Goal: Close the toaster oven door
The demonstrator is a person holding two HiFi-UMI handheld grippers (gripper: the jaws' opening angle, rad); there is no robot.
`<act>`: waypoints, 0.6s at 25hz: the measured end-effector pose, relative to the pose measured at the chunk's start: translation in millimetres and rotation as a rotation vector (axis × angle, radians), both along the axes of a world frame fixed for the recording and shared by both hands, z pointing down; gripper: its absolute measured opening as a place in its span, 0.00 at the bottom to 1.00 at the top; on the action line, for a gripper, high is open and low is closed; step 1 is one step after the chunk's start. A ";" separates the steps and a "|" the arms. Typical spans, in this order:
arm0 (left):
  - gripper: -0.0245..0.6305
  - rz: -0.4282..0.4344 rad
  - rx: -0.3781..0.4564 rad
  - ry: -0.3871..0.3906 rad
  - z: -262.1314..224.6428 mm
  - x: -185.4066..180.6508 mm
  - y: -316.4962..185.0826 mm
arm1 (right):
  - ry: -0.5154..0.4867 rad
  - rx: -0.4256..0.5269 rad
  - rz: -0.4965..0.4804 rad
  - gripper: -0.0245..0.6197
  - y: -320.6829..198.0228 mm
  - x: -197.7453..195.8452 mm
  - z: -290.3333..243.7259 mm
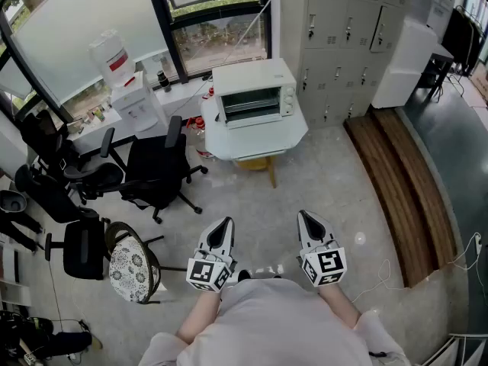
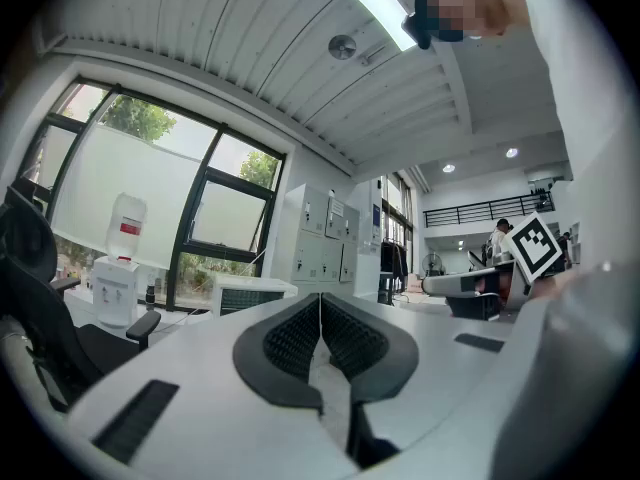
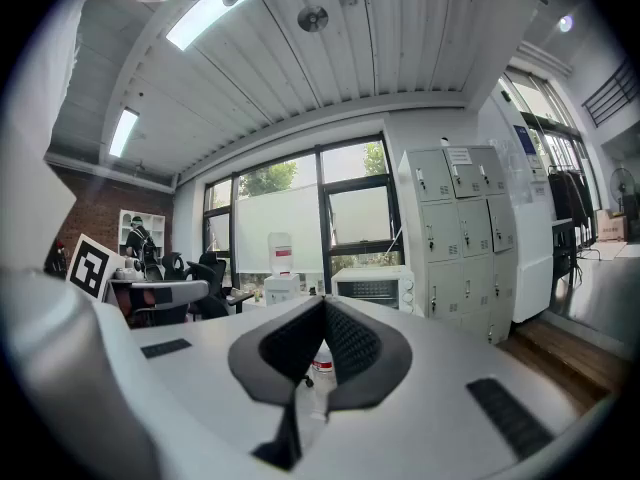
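You wore a pale grey short-sleeved shirt. Your left gripper and right gripper had light grey shells, black ribbed pads (dark-rimmed), and cubes bearing black-and-white square markers.

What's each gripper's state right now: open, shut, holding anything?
Left gripper: closed, holding nothing.
Right gripper: closed, holding nothing.
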State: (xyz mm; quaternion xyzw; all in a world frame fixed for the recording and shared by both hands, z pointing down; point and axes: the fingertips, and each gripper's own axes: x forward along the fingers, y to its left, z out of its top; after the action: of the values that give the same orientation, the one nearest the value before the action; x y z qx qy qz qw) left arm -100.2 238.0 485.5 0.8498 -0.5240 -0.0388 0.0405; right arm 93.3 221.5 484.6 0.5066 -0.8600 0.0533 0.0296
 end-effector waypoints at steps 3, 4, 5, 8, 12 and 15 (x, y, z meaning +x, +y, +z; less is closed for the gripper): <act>0.07 -0.004 0.000 -0.001 -1.3 1.2 2.1 | -0.001 0.000 -0.004 0.05 2.5 1.4 -1.1; 0.07 -0.006 -0.002 0.001 -1.5 1.4 2.8 | 0.000 0.001 -0.005 0.05 3.3 1.7 -1.4; 0.07 -0.008 -0.005 0.006 -1.9 1.4 3.3 | 0.000 0.002 -0.006 0.05 4.1 2.1 -1.6; 0.07 -0.009 -0.001 0.013 -4.4 2.3 4.8 | -0.004 0.009 -0.001 0.05 5.7 3.9 -1.2; 0.07 -0.008 0.007 0.006 -7.3 7.3 3.6 | -0.005 0.017 0.009 0.05 5.5 9.8 -2.1; 0.07 -0.012 0.004 0.007 -10.5 12.2 3.5 | 0.001 0.029 0.010 0.05 6.1 14.8 -5.9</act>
State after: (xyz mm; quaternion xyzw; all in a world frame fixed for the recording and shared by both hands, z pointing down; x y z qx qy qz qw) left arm -88.0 241.5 475.0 0.8465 -0.5291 -0.0432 0.0403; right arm 108.1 227.6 478.7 0.5111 -0.8582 0.0407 0.0226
